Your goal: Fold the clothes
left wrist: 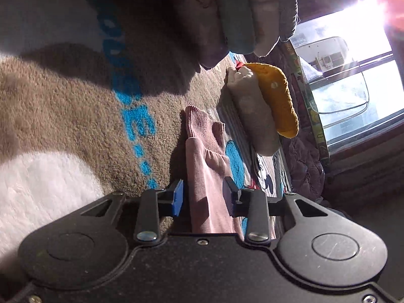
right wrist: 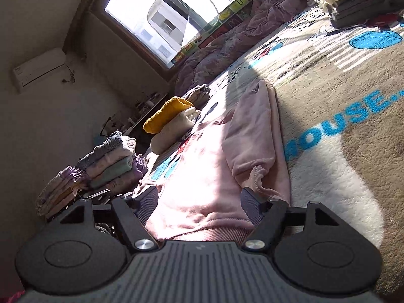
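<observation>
Left wrist view: left gripper (left wrist: 205, 197) is low over the plush rug (left wrist: 75, 116), jaws part open with the blue pads on either side of a pink sleeve (left wrist: 207, 176); fabric runs between them but whether the pads actually pinch it, cannot tell. The ribbed cuff (left wrist: 205, 128) lies just ahead on the rug, beside the blue lettering (left wrist: 137, 118). Ahead right, a rolled beige garment (left wrist: 252, 116) with a mustard-yellow garment (left wrist: 280, 98) touching it. Top of frame, a stack of folded clothes (left wrist: 237, 15) hangs into view, casting heavy shadow. Window (left wrist: 348, 75) far right, strong glare. Right wrist view: right gripper (right wrist: 199, 203) sits at the hem of the pink sweatshirt (right wrist: 202, 176), jaws wide, hem band bunched between the fingers; contact on the pads is not visible, so grip is unclear. Sweatshirt lies flat on the rug with one sleeve folded back over the body. Left of it, the same yellow and beige bundle, then a taller stack of folded clothes at the wall side. Purple quilt (right wrist: 227, 45) runs along under the window; another folded pile (right wrist: 361, 2) sits top right. Air conditioner (right wrist: 38, 69) on the left wall.
</observation>
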A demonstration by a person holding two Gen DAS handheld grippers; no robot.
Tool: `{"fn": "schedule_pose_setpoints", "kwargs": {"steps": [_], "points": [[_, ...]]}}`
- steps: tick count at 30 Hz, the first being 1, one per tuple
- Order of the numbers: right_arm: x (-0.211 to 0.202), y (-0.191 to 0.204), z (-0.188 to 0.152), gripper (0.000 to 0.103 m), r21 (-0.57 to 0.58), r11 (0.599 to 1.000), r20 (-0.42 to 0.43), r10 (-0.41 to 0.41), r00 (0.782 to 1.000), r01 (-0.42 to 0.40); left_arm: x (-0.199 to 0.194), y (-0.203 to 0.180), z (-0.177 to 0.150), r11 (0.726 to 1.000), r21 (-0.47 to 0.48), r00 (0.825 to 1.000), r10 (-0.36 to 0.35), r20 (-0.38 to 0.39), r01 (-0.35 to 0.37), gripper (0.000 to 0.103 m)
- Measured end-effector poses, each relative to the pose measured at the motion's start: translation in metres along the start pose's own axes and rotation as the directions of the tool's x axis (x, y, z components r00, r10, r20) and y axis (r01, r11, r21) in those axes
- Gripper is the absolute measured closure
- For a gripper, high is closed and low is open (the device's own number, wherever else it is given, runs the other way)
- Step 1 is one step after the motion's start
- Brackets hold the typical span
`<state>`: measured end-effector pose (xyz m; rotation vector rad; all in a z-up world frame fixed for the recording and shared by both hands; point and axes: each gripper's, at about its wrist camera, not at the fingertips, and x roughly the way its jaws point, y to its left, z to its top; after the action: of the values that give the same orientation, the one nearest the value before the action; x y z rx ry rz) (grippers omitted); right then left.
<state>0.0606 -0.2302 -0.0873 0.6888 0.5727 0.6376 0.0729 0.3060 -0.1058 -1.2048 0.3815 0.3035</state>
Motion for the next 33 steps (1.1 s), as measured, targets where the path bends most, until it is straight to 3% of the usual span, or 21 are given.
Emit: {"fn": "schedule_pose_setpoints", "kwargs": {"steps": [3, 4, 5, 6, 8, 9, 12, 15, 20, 27, 30, 33], "points": [[0.002, -0.009, 0.006, 0.030, 0.029, 1.000, 0.017, -0.002, 1.000, 0.001, 0.007, 0.001, 0.007, 1.000, 0.014, 1.000, 0.006, 0.001, -0.006, 0.085], [0.003, -0.012, 0.009, 0.030, 0.040, 0.999, 0.024, -0.002, 1.000, 0.001, 0.007, 0.000, 0.007, 0.999, 0.032, 1.000, 0.006, 0.004, -0.006, 0.088], [0.004, -0.015, 0.011, 0.030, 0.048, 0.999, 0.031, -0.004, 1.000, 0.002, 0.006, -0.004, 0.004, 0.998, 0.060, 1.000, 0.004, 0.008, -0.004, 0.098], [0.005, -0.018, 0.013, 0.030, 0.054, 0.999, 0.038, -0.006, 0.999, 0.004, 0.004, -0.010, 0.001, 0.996, 0.089, 1.000, -0.011, 0.008, 0.011, 0.100], [0.008, -0.022, 0.018, 0.030, 0.067, 0.998, 0.052, -0.009, 0.999, 0.005, -0.002, -0.035, -0.009, 0.977, 0.201, 0.997, -0.079, 0.003, 0.077, 0.102], [0.010, -0.025, 0.020, 0.030, 0.074, 0.997, 0.058, -0.007, 0.998, 0.002, -0.005, -0.051, -0.017, 0.954, 0.284, 0.995, -0.098, 0.008, 0.092, 0.102], [0.014, -0.030, 0.024, 0.030, 0.105, 0.994, 0.069, 0.014, 0.997, -0.021, -0.016, -0.099, -0.048, 0.854, 0.509, 0.991, -0.133, 0.015, 0.108, 0.102], [0.018, -0.036, 0.028, 0.030, 0.151, 0.987, 0.081, 0.043, 0.996, -0.055, -0.023, -0.136, -0.081, 0.782, 0.598, 0.979, -0.203, -0.024, 0.177, 0.102], [0.022, -0.042, 0.035, 0.029, 0.200, 0.974, 0.109, 0.085, 0.990, -0.105, -0.019, -0.192, -0.145, 0.638, 0.733, 0.966, -0.239, -0.102, 0.235, 0.102], [0.012, -0.072, 0.043, 0.029, 0.353, 0.922, 0.186, 0.097, 0.978, -0.158, -0.002, -0.228, -0.237, 0.441, 0.863, 0.965, -0.194, -0.176, 0.246, 0.102], [0.008, -0.087, 0.044, 0.028, 0.412, 0.896, 0.209, 0.083, 0.974, -0.165, 0.008, -0.231, -0.270, 0.377, 0.890, 0.964, -0.164, -0.208, 0.256, 0.102], [0.008, -0.094, 0.045, 0.027, 0.429, 0.890, 0.213, 0.066, 0.975, -0.154, 0.014, -0.230, -0.310, 0.252, 0.936, 0.967, -0.126, -0.220, 0.246, 0.101]]}}
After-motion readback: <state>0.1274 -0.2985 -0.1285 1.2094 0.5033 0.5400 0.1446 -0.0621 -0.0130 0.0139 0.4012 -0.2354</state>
